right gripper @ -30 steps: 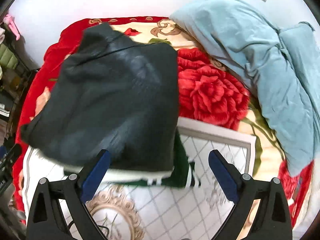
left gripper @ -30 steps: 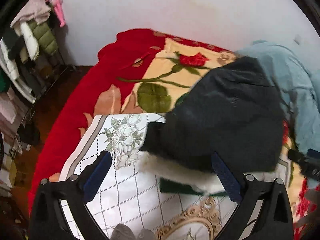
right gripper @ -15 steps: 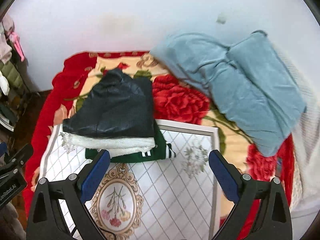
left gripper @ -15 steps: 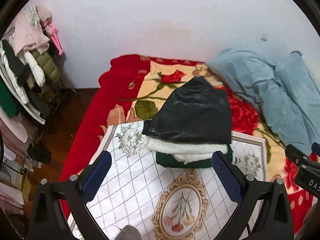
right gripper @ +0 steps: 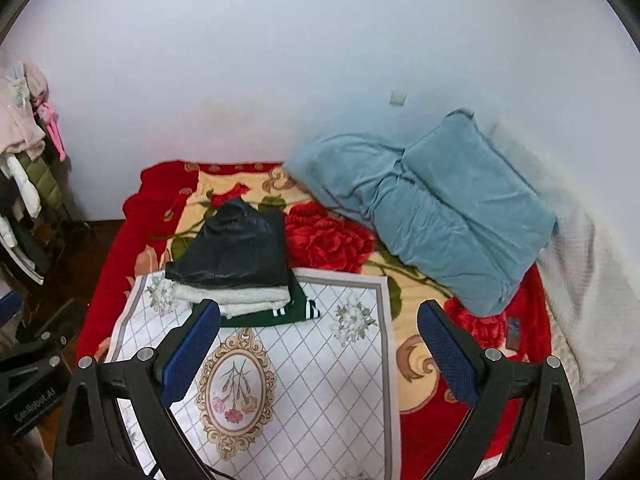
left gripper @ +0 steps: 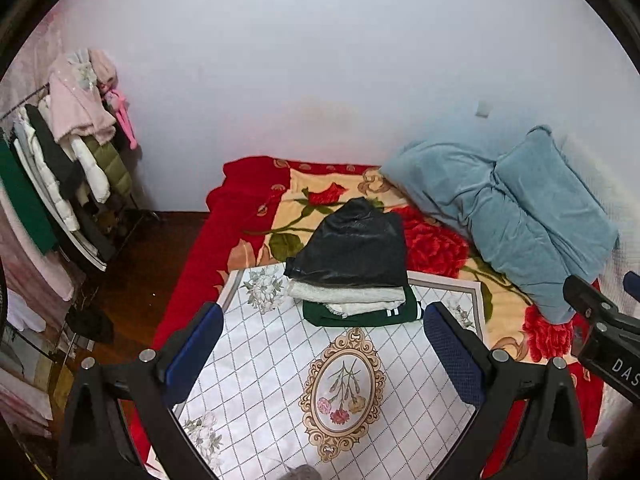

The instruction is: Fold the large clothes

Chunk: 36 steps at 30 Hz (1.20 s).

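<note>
A stack of folded clothes lies at the far edge of a white patterned cloth (left gripper: 280, 368) (right gripper: 320, 380) on the bed. A black leather garment (left gripper: 356, 246) (right gripper: 236, 246) is on top, a white fleecy layer (left gripper: 344, 294) (right gripper: 232, 296) under it, and a dark green garment (left gripper: 360, 316) (right gripper: 296, 308) at the bottom. My left gripper (left gripper: 322, 344) is open and empty, held back from the stack. My right gripper (right gripper: 318, 340) is open and empty, also well back from it. The right gripper's body shows at the right edge of the left wrist view (left gripper: 600, 328).
A red floral blanket (left gripper: 432, 248) (right gripper: 328, 236) covers the bed. A blue folded duvet (left gripper: 516, 216) (right gripper: 432, 208) lies at the back right against the wall. A rack of hanging clothes (left gripper: 68, 160) stands on the left over dark wooden floor (left gripper: 140, 272).
Both grippers have pulled back and up from the folded stack, so it now looks small and far. The stack stays in place on the white cloth.
</note>
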{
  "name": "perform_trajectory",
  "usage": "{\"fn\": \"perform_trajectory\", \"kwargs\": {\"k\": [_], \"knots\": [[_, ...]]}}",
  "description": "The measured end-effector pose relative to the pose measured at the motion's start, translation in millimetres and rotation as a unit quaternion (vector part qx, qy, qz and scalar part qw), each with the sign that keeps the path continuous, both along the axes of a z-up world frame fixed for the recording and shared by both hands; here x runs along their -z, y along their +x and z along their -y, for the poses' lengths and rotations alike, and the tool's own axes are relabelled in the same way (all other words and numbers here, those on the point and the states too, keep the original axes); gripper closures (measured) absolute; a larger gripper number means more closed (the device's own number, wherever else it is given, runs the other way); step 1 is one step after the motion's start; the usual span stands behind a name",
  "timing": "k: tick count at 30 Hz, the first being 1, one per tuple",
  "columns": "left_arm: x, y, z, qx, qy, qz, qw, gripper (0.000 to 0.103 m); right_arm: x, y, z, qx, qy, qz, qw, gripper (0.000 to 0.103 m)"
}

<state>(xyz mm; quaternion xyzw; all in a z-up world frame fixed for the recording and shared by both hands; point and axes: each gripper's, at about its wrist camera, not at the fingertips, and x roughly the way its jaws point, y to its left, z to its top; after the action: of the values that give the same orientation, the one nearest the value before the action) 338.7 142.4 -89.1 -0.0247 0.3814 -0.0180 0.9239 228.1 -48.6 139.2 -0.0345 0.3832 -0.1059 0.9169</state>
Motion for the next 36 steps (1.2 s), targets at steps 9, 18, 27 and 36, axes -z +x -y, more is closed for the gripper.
{"fn": "perform_trajectory", "kwargs": {"k": [9,18,27,36], "knots": [[-36,-34,1,-0.01,0.007,-0.001,0.9999,0.001,-47,-49,2,-0.016,0.009,0.01,1.0,0.002],[-56,-55,1,-0.023,0.015,0.01,0.9996,0.001,-82,-72,4,-0.035,0.01,0.024,0.999,0.0],[-63,-65,3,-0.026,0.01,0.015,0.9995,0.001,-90,-77,0,-0.049,0.008,0.024,0.999,0.0],[-64,-67,2,-0.03,0.008,0.016,0.9994,0.001,-89,-76,-3,-0.056,0.007,0.02,0.998,0.0]]}}
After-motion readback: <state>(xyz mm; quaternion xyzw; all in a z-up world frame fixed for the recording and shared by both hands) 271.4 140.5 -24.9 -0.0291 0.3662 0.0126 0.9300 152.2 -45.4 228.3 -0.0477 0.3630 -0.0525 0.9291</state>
